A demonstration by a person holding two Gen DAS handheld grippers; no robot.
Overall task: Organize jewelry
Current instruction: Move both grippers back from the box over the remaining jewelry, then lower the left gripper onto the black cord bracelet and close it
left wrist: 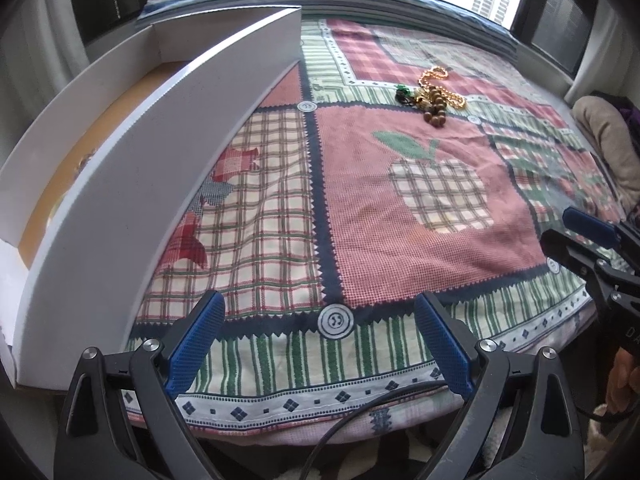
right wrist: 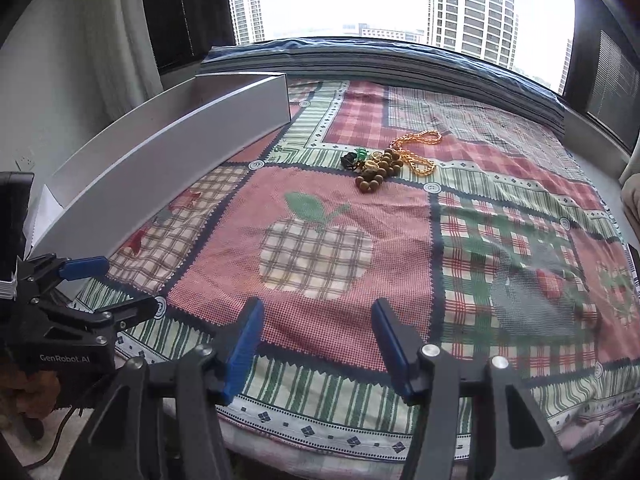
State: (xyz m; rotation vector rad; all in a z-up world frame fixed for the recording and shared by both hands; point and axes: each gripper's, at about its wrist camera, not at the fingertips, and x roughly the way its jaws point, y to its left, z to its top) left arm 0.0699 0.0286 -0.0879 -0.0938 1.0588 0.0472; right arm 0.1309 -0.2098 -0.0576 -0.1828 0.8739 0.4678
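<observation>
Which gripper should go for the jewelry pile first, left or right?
Probably right. Both grippers are open and empty, short of the jewelry pile, but the right gripper points nearly straight at it. The left gripper sits beside the white box.

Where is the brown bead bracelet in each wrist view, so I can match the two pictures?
Left wrist view: the brown bead bracelet lies upper right of centre, at the near end of the jewelry pile, beside the gold chain.
Right wrist view: the brown bead bracelet lies above centre, just left of the gold chain.
Shared landmark: the checked apple patch on the cloth, just nearer the camera than the bracelet in both views.
</observation>
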